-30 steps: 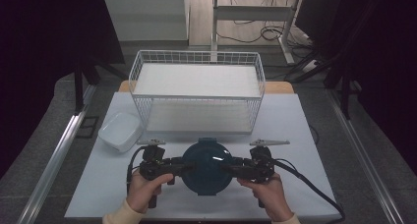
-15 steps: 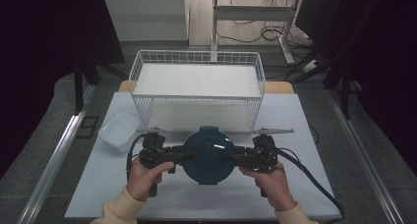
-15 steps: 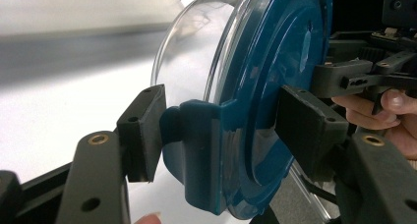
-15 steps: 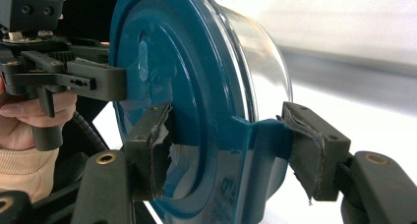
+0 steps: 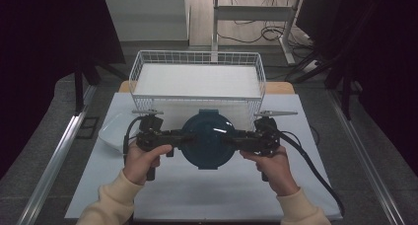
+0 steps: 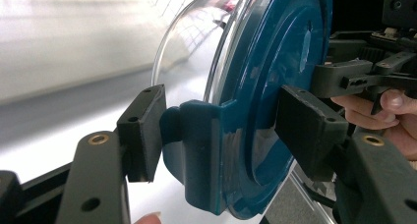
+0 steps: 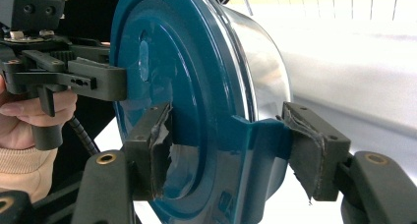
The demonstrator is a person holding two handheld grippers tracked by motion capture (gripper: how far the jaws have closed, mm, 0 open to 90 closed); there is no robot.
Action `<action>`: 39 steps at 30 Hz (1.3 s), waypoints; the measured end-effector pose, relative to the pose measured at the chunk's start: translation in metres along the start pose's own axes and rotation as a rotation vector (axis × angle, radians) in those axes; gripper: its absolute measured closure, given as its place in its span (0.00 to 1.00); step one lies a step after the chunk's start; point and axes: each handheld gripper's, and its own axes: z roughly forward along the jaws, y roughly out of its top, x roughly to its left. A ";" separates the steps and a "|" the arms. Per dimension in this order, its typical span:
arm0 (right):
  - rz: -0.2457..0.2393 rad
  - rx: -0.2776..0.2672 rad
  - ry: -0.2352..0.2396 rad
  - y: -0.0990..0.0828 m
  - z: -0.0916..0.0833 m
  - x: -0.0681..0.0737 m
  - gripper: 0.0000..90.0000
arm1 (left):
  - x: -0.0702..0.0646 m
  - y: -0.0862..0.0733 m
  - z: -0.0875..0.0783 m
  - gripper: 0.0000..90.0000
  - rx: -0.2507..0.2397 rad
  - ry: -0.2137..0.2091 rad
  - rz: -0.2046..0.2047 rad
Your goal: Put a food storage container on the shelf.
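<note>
A round glass container with a teal lid (image 5: 208,140) is held between both tongs above the counter (image 5: 197,195), just in front of the white wire basket (image 5: 197,62) at 12 o'clock. The left tongs (image 5: 173,138) are clamped on the lid's latch tab at its 9 o'clock side; the right tongs (image 5: 240,139) are clamped on the tab at 3 o'clock. A white dish (image 5: 112,131) is seen near the left tongs, at 9 o'clock of the container.
</note>
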 end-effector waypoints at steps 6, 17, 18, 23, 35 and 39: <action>-0.013 -0.006 0.001 0.020 -0.001 0.002 0.42 | -0.002 0.020 -0.006 0.41 -0.008 0.003 0.017; -0.047 -0.033 -0.006 0.053 -0.008 0.010 0.42 | -0.007 0.052 -0.018 0.41 -0.028 0.001 0.046; -0.050 -0.034 -0.006 0.056 -0.008 0.011 0.42 | -0.007 0.055 -0.020 0.41 -0.027 0.001 0.050; -0.061 -0.037 -0.006 0.070 -0.009 0.013 0.42 | -0.007 0.069 -0.025 0.41 -0.030 0.004 0.055; -0.080 -0.041 -0.008 0.108 -0.007 0.015 0.43 | -0.003 0.103 -0.033 0.41 -0.040 -0.001 0.058; -0.083 -0.040 -0.011 0.118 -0.006 0.015 0.43 | 0.001 0.112 -0.034 0.41 -0.038 -0.008 0.052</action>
